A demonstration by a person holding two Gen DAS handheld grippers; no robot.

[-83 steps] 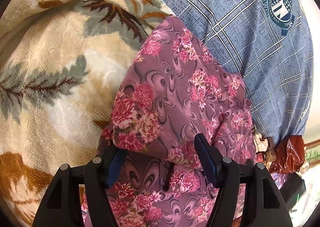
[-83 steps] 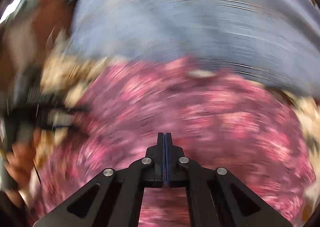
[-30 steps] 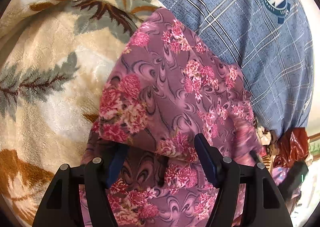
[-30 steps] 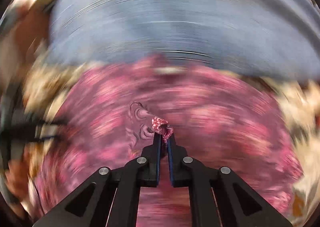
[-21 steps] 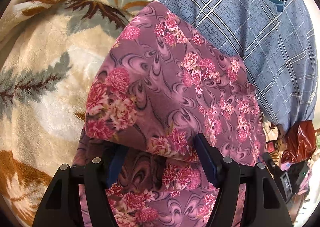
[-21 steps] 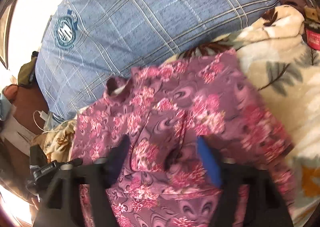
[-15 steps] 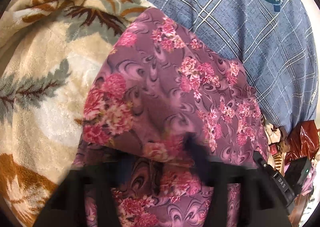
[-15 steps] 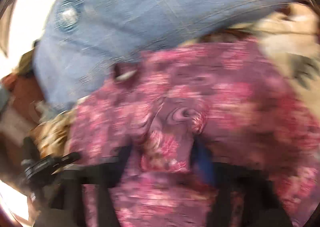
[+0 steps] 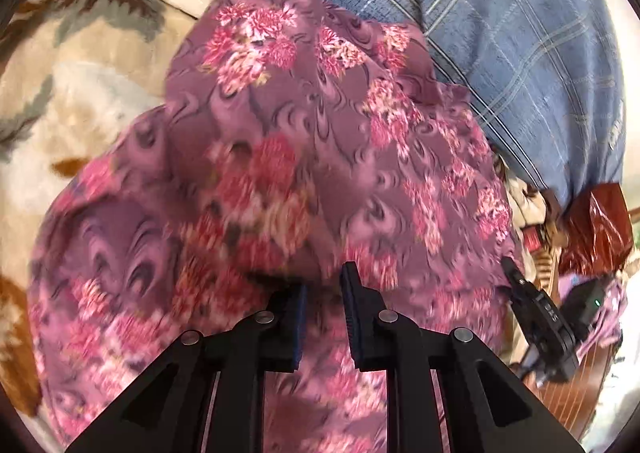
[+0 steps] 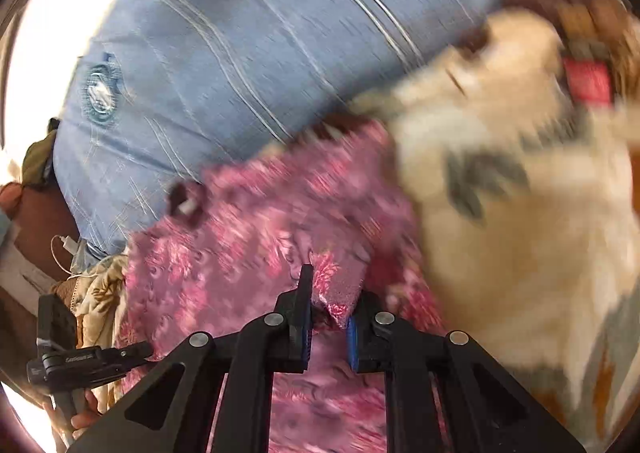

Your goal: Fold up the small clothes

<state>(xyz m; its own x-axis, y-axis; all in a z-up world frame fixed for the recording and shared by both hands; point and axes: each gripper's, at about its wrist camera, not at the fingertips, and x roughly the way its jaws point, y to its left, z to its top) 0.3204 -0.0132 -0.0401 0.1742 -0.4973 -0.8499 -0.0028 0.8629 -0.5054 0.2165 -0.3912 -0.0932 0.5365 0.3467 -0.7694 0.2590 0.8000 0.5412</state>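
A purple garment with pink flowers (image 9: 320, 141) lies bunched on a cream leaf-print blanket (image 9: 80, 93). My left gripper (image 9: 323, 285) is partly closed, its jaws narrowed around a fold of the garment's lower edge. In the right wrist view the same garment (image 10: 248, 253) fills the lower middle. My right gripper (image 10: 328, 301) is partly closed with a fold of the cloth between its fingers. Whether either grip is tight cannot be told. Both views are motion-blurred.
A blue plaid pillow with a round emblem (image 9: 520, 53) lies behind the garment; it also shows in the right wrist view (image 10: 240, 53). The right gripper's body (image 9: 548, 317) shows at the lower right, the left one (image 10: 80, 361) at the lower left.
Both grippers went from wide open to narrowed on folds of the garment. The garment has been pushed and bunched up towards the pillow.
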